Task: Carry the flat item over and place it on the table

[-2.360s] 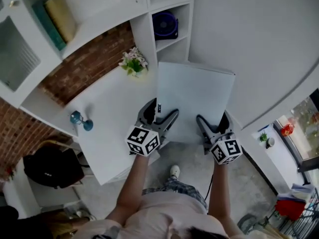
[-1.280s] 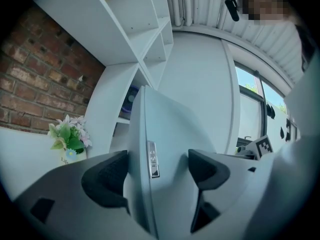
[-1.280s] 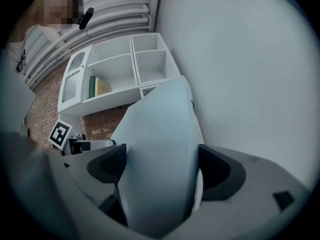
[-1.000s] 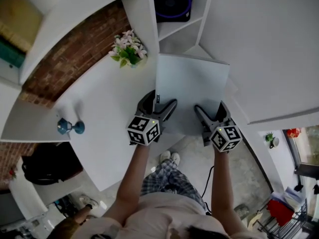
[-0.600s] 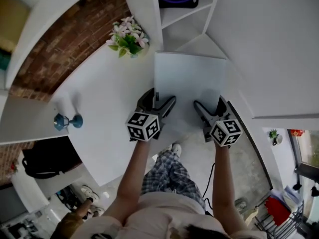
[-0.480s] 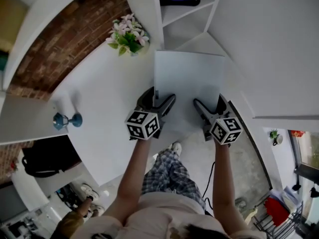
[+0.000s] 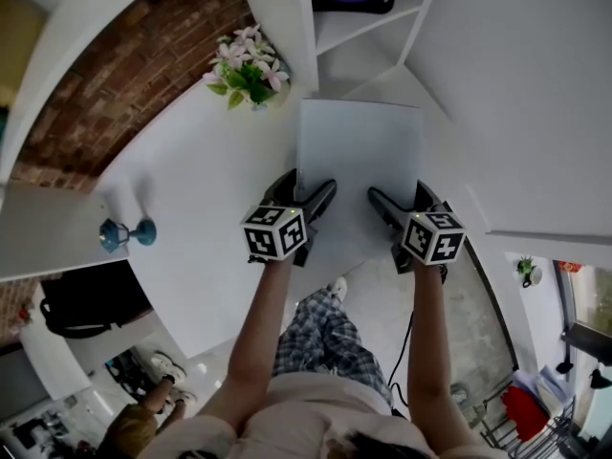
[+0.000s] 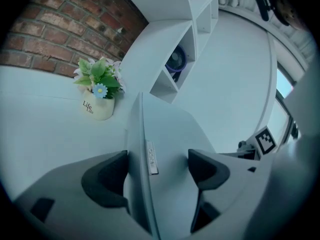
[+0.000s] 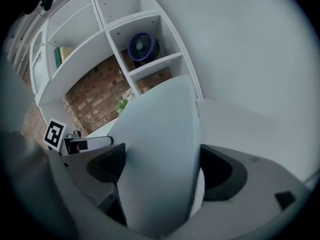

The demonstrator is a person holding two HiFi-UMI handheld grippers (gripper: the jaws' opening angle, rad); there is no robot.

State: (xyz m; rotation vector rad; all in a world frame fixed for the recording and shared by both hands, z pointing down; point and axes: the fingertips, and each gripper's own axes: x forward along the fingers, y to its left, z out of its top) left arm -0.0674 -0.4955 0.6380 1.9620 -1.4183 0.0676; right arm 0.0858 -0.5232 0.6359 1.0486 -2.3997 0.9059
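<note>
- The flat item is a thin, smooth, pale rectangular board (image 7: 359, 156) with a matte face and a small label strip on one edge
- The left gripper (image 7: 301, 191) is clamped on the board's near left corner, a dark rounded pad on each side
- The right gripper (image 7: 394, 197) grasps the near right corner likewise
- The board is over the right part of the white table (image 7: 201, 208), near a cream flower pot (image 7: 247, 73)

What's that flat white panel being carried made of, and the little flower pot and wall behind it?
Panel: looks like a rigid painted or laminated board, matte white with a thin straight edge; wood or plastic is unclear. Flower pot: probably glazed ceramic, smooth cream with printed lettering. Wall: red brick with pale mortar lines, possibly a brick-look facing.
</note>
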